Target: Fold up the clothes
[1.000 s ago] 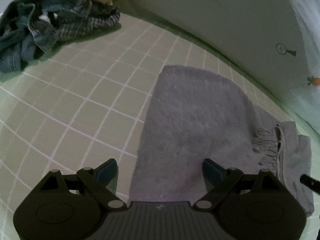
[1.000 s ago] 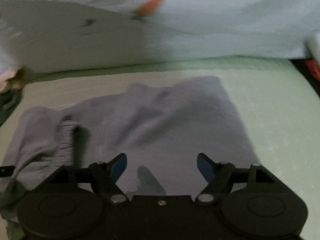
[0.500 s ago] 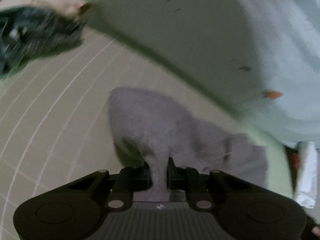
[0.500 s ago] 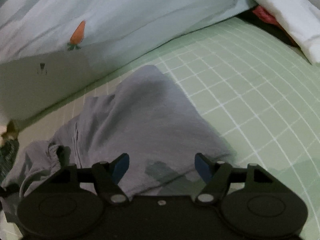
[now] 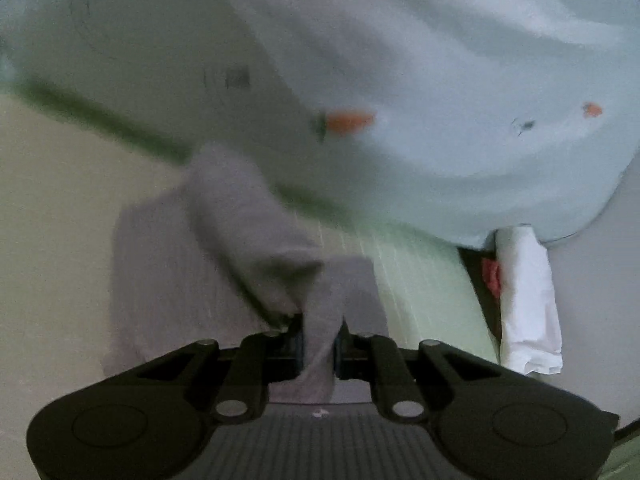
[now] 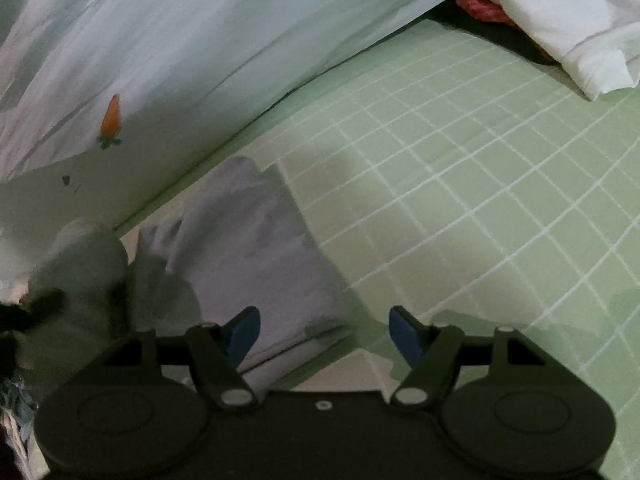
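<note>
Change: a second ago our left gripper (image 5: 319, 346) stood wide above the flat grey garment (image 5: 168, 272); now it has clamped a pinch of it and lifted it, and our view has swung toward the carrot-print bedding (image 5: 400, 80).
Left tongs: nearly closed on a bunched fold of the grey cloth, jaws easing slightly apart, cloth between them.
Right tongs: right gripper (image 6: 324, 334) wide apart, nothing held, hovering over the garment's near edge.
Garment location: lower left of centre in both views, on the green checked sheet (image 6: 460, 208).
Handling: we judge it light, soft and limp; it drapes and sags from the pinch.
Grip points: we would take corners or hemmed edges, both layers together.
Risk: thin cloth may slip out.
Background: white pillow (image 6: 560, 20), upper right.
</note>
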The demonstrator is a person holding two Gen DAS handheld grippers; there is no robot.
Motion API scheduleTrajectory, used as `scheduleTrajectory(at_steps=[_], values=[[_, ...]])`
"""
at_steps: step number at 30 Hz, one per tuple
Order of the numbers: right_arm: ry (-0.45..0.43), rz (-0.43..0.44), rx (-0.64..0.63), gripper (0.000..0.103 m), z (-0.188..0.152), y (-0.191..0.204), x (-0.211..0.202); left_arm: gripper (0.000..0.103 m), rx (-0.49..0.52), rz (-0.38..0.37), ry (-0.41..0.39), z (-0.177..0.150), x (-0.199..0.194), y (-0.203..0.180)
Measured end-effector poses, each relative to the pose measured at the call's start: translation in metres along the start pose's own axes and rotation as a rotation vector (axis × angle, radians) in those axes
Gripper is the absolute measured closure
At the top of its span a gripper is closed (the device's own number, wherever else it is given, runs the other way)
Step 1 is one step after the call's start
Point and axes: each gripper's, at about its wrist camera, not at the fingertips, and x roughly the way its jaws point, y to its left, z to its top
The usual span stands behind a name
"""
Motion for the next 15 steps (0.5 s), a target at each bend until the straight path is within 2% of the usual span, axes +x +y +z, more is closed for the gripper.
scheduleTrajectory(at_steps=[3,4,5,7,9,12,15], values=[[-0.012,0.009,0.003,0.03,0.015,-0.008,0.005,0.078,-0.043,0.04,0.092,-0.011,0.035,0.0],[-0.016,0.011,0.003,0.03,0.02,-0.01,0.008,0.077,-0.05,0.048,0.096,-0.013,0.037,0.0],[-0.019,0.015,0.002,0.03,0.025,-0.011,0.01,0.074,-0.062,0.047,0.085,-0.015,0.033,0.001],[0.003,0.043,-0.023,0.03,0.027,-0.005,0.013,0.049,-0.093,0.027,0.045,-0.016,0.022,0.003],[0.026,0.072,-0.049,0.03,0.029,0.001,0.017,0.031,-0.123,0.008,-0.006,-0.017,0.006,0.007],[0.067,0.123,-0.098,0.03,0.026,0.016,0.025,0.026,-0.147,0.008,-0.066,-0.016,-0.013,0.011],[0.087,0.161,-0.148,0.03,0.025,0.035,0.033,0.02,-0.147,0.052,-0.11,-0.018,-0.027,0.016]])
